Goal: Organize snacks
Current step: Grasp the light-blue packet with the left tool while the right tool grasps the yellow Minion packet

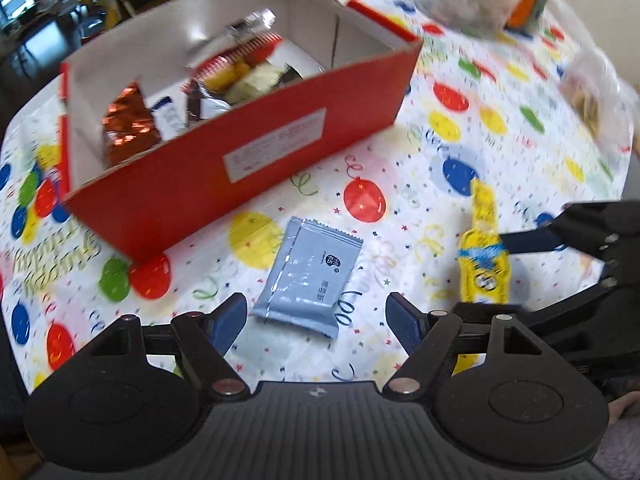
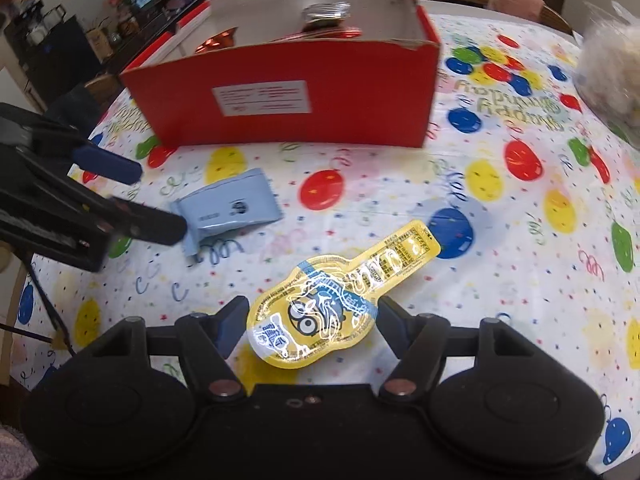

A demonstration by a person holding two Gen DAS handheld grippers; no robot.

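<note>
Matt red cardboard box (image 2: pixel 288 96), its inside plain white. A crinkly copper foil wrapper (image 1: pixel 128 124) glints in there. On the desk a smooth printed tablecloth (image 2: pixel 400 200), a satin grey-blue plastic sachet (image 1: pixel 308 276) and a glossy yellow pouch (image 2: pixel 320 312) catching glare.

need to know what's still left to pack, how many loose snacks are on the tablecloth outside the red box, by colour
Grey-blue flat packet: 1
Yellow bottle-shaped pack: 1
Clear bags at the far edge of the table, contents blurred: 2
Total outside the red box: 4
</note>
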